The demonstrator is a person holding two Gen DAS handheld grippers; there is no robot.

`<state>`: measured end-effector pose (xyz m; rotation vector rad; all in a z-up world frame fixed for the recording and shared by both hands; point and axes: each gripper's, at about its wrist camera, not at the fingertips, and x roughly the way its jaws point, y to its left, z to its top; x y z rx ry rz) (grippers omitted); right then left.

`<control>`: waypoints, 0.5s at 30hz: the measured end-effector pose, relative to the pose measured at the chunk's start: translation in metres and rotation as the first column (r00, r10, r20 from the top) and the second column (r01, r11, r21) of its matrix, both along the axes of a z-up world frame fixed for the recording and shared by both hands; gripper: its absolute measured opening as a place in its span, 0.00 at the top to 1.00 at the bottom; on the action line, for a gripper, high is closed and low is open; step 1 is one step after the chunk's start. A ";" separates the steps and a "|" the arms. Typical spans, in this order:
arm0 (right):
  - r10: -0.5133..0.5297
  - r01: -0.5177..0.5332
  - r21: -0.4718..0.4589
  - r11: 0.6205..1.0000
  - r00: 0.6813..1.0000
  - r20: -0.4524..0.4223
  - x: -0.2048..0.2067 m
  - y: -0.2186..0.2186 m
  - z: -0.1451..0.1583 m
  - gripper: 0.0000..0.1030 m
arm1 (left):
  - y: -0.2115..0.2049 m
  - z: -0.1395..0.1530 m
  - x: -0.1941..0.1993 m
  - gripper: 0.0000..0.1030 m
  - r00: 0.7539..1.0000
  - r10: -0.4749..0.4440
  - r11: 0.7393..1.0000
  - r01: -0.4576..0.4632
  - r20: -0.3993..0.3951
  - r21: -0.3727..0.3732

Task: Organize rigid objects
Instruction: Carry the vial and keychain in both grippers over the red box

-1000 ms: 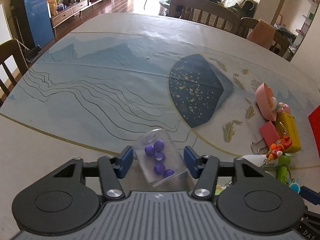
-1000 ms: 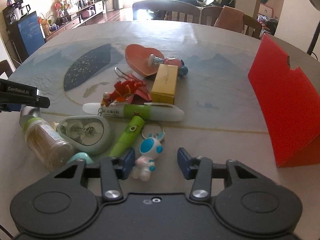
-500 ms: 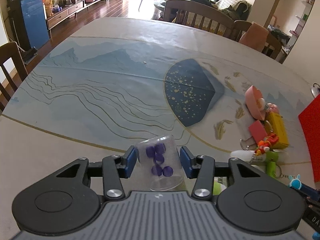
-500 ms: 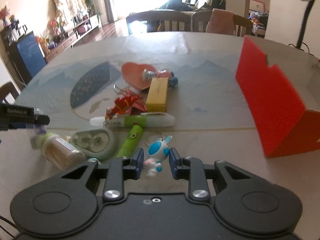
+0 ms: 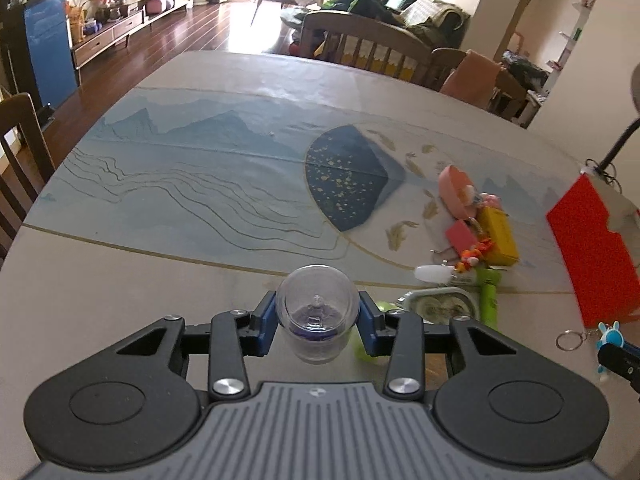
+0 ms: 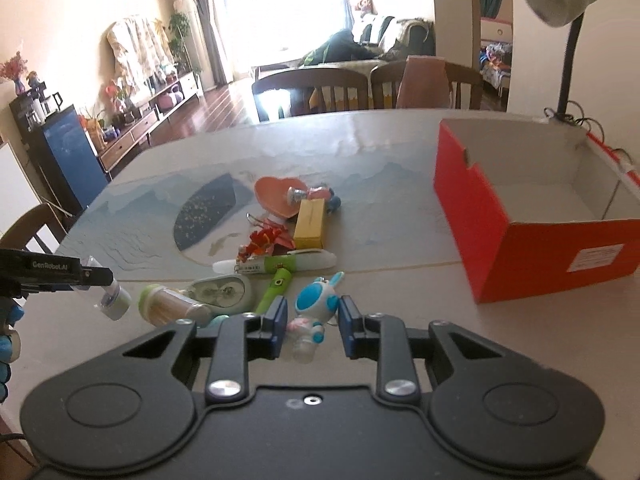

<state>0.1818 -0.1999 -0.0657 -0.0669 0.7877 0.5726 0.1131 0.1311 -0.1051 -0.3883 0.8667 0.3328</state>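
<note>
Jar point(image 5: 316, 316) and bunny point(image 6: 314, 312), a second ago on the table, now ride pinched, left jaws closing, seemingly clear; box point(image 6: 520, 216) waits at two o'clock.

Two wrist views, shared table point(image 5: 200, 280) clutter

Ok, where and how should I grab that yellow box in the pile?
Take the yellow box across its narrow width, near the end facing the camera, from above. Its long flat sides suit parallel jaws; the far end abuts the pink heart dish.
</note>
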 end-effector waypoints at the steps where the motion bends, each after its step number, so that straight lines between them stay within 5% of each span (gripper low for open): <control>1: 0.000 0.000 0.001 1.000 1.000 0.006 -0.002 -0.003 0.005 0.75 | -0.002 0.004 -0.003 0.61 1.000 -0.007 1.000 0.007 0.006 -0.003; 15: -0.011 0.010 0.011 1.000 0.995 0.097 0.017 -0.053 0.062 0.90 | -0.074 0.081 0.009 0.61 0.970 -0.212 0.976 0.215 0.118 -0.017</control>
